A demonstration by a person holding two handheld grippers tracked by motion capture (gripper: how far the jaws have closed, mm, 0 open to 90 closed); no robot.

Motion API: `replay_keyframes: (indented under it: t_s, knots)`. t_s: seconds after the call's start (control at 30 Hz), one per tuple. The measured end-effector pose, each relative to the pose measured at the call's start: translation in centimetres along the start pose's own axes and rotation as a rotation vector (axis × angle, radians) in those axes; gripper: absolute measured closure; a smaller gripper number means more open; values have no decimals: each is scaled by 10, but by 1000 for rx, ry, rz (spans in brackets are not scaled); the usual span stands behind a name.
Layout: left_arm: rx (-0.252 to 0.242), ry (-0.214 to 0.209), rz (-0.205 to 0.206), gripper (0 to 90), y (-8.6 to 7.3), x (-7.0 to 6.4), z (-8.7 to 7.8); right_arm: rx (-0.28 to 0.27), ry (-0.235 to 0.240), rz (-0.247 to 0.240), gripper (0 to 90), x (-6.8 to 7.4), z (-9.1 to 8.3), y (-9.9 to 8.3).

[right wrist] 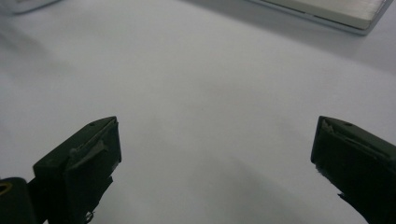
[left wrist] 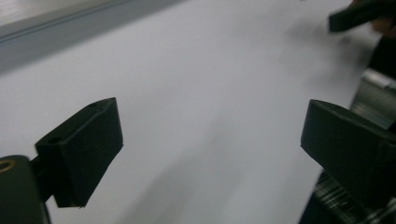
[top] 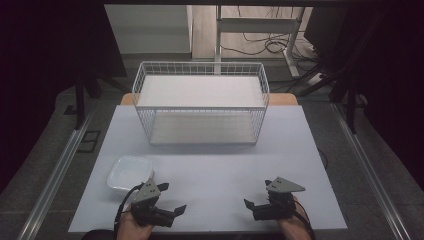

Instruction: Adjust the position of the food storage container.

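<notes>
White wire basket point(top: 200, 102) mid-table, dish point(top: 130, 174) beside left tool point(top: 172, 202), apparently empty.

No readable text or labels anywhere.

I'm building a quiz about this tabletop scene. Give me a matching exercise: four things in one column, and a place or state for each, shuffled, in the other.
Things:
1. wire basket
2. white dish
3. left gripper
4. right gripper

Places or states:
A. open, at the near right edge of the table
B. at the far middle of the table
C. open, just beside the dish
D. on the table's near left, empty

Pairs: 1-B, 2-D, 3-C, 4-A
</notes>
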State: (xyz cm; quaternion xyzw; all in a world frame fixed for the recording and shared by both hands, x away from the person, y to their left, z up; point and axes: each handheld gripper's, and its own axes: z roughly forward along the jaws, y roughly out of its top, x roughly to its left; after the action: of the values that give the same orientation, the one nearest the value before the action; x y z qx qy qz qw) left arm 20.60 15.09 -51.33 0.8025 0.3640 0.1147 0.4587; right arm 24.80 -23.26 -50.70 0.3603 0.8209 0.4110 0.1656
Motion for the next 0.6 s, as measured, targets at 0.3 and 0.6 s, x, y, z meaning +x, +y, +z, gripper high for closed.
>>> replay_keyframes:
  t_s: [0.3,0.6]
  knots:
    - [21,-26,-48,26,0,10,2,-22,-17,20,0,2,4,1]
    - [22,-3,-33,135,5,18,-3,13,-53,12,0,2,4,2]
